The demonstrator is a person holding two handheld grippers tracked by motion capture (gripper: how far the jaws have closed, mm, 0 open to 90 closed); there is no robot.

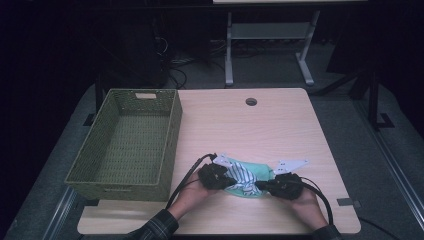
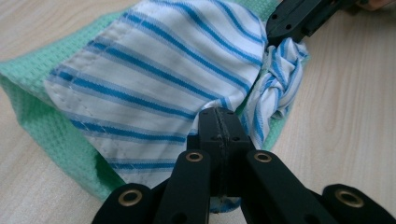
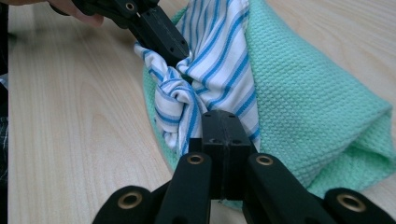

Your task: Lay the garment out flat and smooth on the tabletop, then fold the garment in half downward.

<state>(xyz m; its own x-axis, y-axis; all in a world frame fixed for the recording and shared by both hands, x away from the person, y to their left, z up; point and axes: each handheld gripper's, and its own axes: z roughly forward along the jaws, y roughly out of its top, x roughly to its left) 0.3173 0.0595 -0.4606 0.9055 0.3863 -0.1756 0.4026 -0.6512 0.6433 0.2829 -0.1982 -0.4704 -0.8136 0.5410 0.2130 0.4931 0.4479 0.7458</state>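
Striped white-and-blue cloth [image 2: 154, 79], lying on a green towel [image 2: 32, 93] near the bench's front edge, is pinched by both closed sets of fingers, left [image 2: 219, 126] and right [image 3: 223, 128], seemingly for folding.

High view overhead facing forward, gripper views close, sharing striped cloth [image 2: 154, 79]

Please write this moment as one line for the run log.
left tool: shut on striped cloth | right tool: shut on striped cloth | green cloth: under it, on table | basket: at left
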